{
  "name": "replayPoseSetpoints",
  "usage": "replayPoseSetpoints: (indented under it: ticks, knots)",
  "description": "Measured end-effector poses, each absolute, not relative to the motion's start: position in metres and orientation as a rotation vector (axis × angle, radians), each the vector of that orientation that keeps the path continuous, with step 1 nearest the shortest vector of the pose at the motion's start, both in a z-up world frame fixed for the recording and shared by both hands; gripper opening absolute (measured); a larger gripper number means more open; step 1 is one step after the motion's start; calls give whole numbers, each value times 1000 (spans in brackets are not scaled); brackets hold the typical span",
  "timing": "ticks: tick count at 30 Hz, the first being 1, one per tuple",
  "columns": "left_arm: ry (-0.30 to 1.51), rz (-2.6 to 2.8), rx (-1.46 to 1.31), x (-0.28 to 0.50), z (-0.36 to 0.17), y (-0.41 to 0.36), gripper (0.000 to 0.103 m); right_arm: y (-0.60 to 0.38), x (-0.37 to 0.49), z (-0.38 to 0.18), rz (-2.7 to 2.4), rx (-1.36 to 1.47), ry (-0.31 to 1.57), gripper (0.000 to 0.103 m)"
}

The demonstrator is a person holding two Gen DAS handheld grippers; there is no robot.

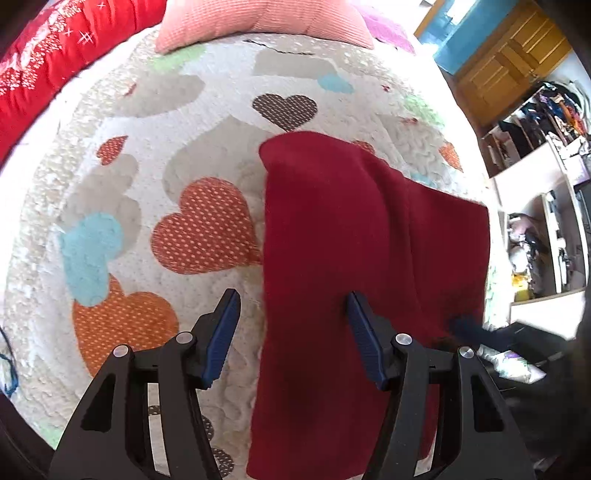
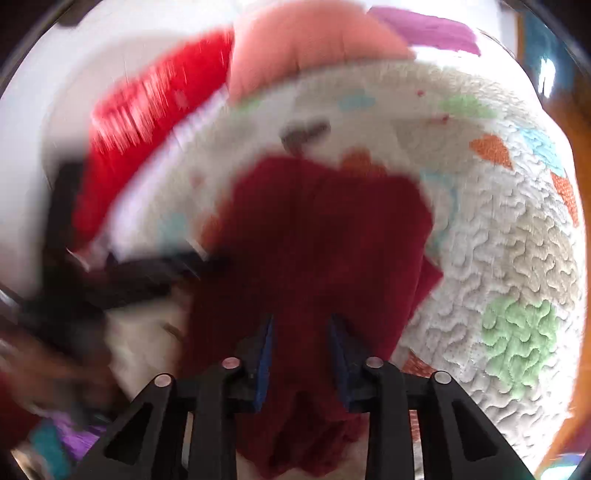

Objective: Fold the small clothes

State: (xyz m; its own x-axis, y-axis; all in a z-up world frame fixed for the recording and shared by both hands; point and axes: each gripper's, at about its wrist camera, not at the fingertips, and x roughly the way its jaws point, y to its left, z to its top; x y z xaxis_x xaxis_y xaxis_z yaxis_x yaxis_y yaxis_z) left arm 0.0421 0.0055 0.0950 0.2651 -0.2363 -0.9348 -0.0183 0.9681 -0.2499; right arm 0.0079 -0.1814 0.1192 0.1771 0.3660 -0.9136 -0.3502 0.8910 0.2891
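Left tongs [image 1: 291, 306] and right tongs [image 2: 301, 328] gape over the maroon garment [image 1: 369, 266] on the quilt [image 1: 207, 118].

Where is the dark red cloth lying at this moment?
In the left wrist view the dark red cloth lies on the heart-patterned quilt, right of centre, beside the big orange-red heart, below the pink pillow.

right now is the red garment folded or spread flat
Folded, at least partly: the red garment shows a straight doubled edge and a second layer beneath, lying on the heart quilt.
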Motion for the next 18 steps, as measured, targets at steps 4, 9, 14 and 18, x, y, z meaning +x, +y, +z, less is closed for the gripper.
replayPoseSetpoints:
  ticks: [4,9,14,18]
  knots:
    - [1294,-102,-188,41,103,3,60,-184,2,119,480,21,1318,26]
    - [1288,-64,-131,43,106,-4,60,-191,-4,160,390,1,1257,27]
    - [1284,-38,-104,38,110,-6,60,-196,-5,164,277,21,1255,29]
    - [1266,-32,-80,37,116,-11,60,-191,-8,162,253,46,1270,29]
